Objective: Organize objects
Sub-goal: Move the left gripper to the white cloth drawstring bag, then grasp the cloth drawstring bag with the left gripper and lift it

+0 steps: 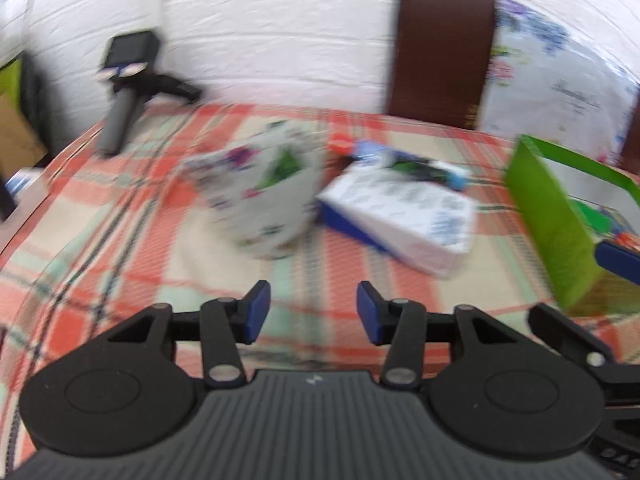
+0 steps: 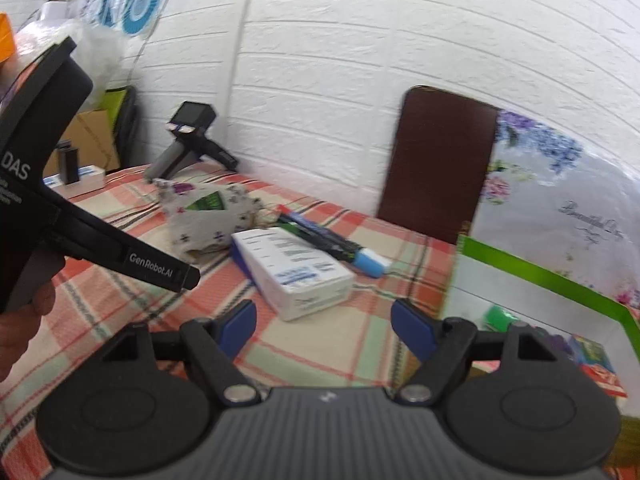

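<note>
Both grippers, left gripper (image 1: 313,312) and right gripper (image 2: 324,326), hover with jaws spread over bare plaid tablecloth (image 2: 320,344). Farther off lie a white-and-blue carton (image 2: 294,270), floral pouch (image 1: 264,196), and a green-rimmed box (image 2: 540,276) at right. "GenRobot.AI" marks the left gripper's side.

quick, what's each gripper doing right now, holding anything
Left gripper: open, nothing between its fingers, above the plaid tablecloth.
Right gripper: open, holding nothing, pointed toward the white box.

Both tongs (image 1: 313,312) (image 2: 324,330) wide apart, empty.
</note>
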`<state>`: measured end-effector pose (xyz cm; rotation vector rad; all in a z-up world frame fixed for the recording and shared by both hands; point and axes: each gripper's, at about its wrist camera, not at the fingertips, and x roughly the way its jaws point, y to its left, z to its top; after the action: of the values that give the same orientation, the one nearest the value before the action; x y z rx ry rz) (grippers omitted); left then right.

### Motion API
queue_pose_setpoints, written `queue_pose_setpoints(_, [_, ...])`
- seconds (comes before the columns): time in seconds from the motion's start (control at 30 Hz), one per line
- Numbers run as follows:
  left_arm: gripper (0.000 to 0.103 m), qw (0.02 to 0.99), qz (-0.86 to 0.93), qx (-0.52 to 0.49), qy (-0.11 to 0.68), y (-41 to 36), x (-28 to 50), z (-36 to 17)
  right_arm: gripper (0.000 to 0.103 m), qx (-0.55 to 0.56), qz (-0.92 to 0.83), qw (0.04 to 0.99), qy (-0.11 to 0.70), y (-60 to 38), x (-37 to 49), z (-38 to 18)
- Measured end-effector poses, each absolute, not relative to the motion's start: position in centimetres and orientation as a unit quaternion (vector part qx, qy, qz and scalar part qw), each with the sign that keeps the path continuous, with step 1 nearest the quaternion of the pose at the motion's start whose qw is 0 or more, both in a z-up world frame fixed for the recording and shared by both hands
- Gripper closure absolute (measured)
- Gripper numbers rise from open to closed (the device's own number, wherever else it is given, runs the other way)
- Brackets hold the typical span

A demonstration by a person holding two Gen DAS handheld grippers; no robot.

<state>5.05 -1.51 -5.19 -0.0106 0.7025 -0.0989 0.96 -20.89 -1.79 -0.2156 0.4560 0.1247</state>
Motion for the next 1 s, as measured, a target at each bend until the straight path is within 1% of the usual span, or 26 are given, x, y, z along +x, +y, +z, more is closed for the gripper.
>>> queue_pose_setpoints(0.13, [0.051, 0.930, 0.001, -0.051, 0.363, 3.4, 5.7, -6.2, 0.026, -0.110, 0.104, 0.959, 0.239, -18.5, 3.0, -1.7])
queue_pose_setpoints(0.3, [0.051, 0.934, 0.041, -0.087, 0.345, 8.4, 5.5, -6.2, 0.023, -0.083, 0.154, 0.949, 0.261, -15.8, 7.6, -1.0])
queue_pose_setpoints(0.4, [0.051, 0.933, 0.052, -0.112, 0.338, 10.7, 5.5, -6.3, 0.018, -0.068, 0.171, 0.943, 0.276, -13.7, 11.0, -0.9])
queue_pose_setpoints(0.47, [0.051, 0.933, 0.053, -0.125, 0.334, 11.7, 5.6, -6.2, 0.011, -0.061, 0.180, 0.938, 0.288, -12.5, 13.4, -1.3])
queue_pose_setpoints(0.6, [0.051, 0.932, 0.049, -0.137, 0.331, 12.8, 5.4, -6.1, 0.011, -0.067, 0.173, 0.932, 0.311, -10.1, 17.8, -2.8])
queue_pose_setpoints(0.63, [0.051, 0.932, 0.048, -0.141, 0.331, 13.0, 5.3, -6.0, 0.015, -0.070, 0.170, 0.930, 0.317, -9.6, 18.7, -3.4])
queue_pose_setpoints(0.67, [0.051, 0.932, 0.048, -0.145, 0.330, 13.2, 5.1, -5.9, 0.030, -0.078, 0.170, 0.928, 0.322, -9.2, 19.5, -3.9])
queue_pose_setpoints(0.7, [0.051, 0.932, 0.049, -0.150, 0.327, 13.4, 4.9, -5.7, 0.038, -0.092, 0.173, 0.927, 0.320, -8.7, 19.8, -4.2])
queue_pose_setpoints(0.77, [0.051, 0.933, 0.049, -0.159, 0.320, 14.1, 4.7, -5.3, 0.061, -0.131, 0.185, 0.925, 0.306, -7.7, 19.1, -4.0])
queue_pose_setpoints(0.83, [0.051, 0.933, 0.048, -0.168, 0.314, 14.7, 4.5, -4.8, 0.066, -0.167, 0.206, 0.918, 0.296, -7.0, 17.5, -3.4])
queue_pose_setpoints(0.9, [0.051, 0.930, 0.034, -0.188, 0.314, 15.4, 4.4, -4.4, 0.066, -0.192, 0.249, 0.902, 0.295, -6.7, 14.9, -2.9])
queue_pose_setpoints(1.0, [0.051, 0.922, -0.006, -0.224, 0.317, 16.0, 3.6, -3.9, 0.064, -0.282, 0.303, 0.868, 0.274, -5.3, 9.2, -3.2])
